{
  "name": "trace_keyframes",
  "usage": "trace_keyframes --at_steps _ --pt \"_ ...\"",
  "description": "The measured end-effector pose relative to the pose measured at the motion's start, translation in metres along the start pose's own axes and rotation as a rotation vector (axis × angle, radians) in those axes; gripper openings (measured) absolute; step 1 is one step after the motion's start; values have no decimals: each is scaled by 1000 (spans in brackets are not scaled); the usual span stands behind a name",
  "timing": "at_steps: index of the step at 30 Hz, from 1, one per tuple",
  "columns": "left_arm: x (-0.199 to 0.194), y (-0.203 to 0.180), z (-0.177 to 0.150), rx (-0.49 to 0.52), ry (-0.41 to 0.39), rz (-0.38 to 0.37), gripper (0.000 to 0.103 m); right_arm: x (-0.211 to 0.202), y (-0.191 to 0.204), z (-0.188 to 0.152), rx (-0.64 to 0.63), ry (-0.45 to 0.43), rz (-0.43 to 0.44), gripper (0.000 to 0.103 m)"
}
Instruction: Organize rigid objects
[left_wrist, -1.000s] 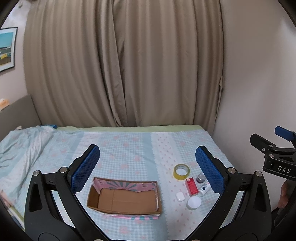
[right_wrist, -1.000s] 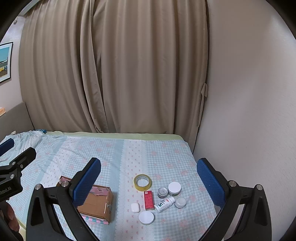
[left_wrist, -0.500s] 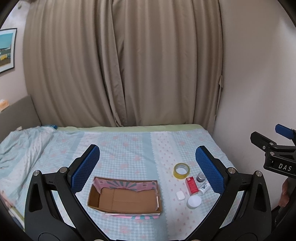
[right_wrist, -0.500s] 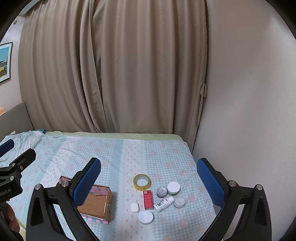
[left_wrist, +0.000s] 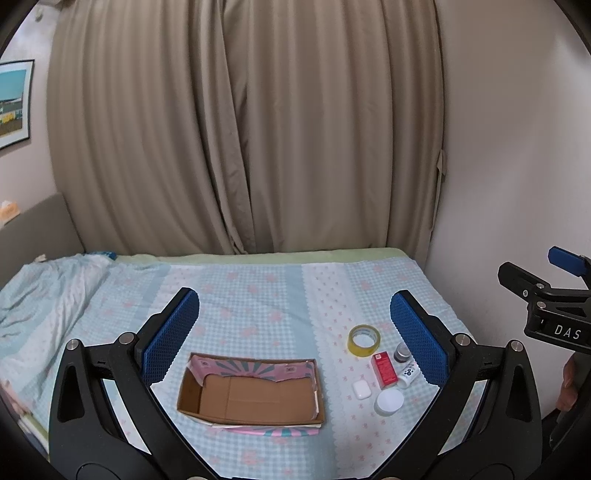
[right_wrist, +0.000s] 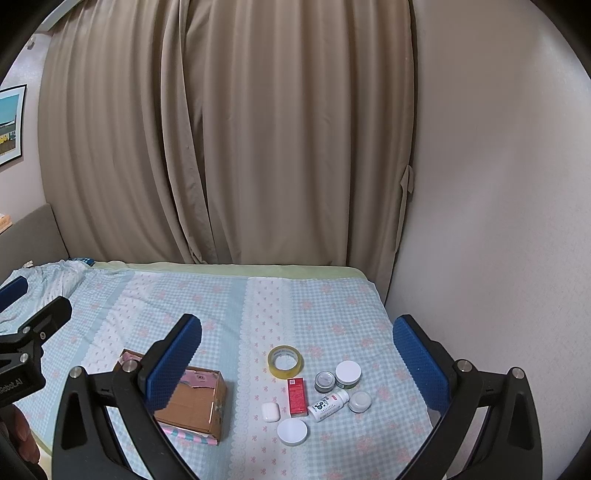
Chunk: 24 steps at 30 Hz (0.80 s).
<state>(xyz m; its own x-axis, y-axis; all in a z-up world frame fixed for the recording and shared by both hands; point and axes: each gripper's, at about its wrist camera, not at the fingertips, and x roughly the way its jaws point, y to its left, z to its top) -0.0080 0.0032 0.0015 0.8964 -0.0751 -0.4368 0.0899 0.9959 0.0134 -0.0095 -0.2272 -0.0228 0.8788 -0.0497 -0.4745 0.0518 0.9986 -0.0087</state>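
An open cardboard box (left_wrist: 251, 395) lies on the bed, also in the right wrist view (right_wrist: 195, 402). To its right lie a yellow tape roll (right_wrist: 284, 361), a red carton (right_wrist: 297, 396), a white earbud case (right_wrist: 270, 411), a white lid (right_wrist: 292, 432), a small white bottle (right_wrist: 328, 401) and three small jars (right_wrist: 348, 373). The tape roll (left_wrist: 364, 340) and red carton (left_wrist: 384, 369) also show in the left wrist view. My left gripper (left_wrist: 295, 343) is open and empty above the box. My right gripper (right_wrist: 295, 365) is open and empty above the small items.
The bed has a light blue checked sheet (left_wrist: 258, 295) with a rumpled blanket (left_wrist: 40, 295) at the left. Beige curtains (left_wrist: 240, 129) hang behind the bed. A white wall (right_wrist: 498, 221) runs along the bed's right side.
Both grippers have drifted slightly; the items sit a touch lower and nearer in the views. Nothing has been taken hold of or moved.
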Motion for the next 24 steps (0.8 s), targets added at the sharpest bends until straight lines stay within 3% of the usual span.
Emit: trace_keyframes --at_steps 24 --pt "4 2 3 15 -33 8 103 1 2 1 2 -1 -9 103"
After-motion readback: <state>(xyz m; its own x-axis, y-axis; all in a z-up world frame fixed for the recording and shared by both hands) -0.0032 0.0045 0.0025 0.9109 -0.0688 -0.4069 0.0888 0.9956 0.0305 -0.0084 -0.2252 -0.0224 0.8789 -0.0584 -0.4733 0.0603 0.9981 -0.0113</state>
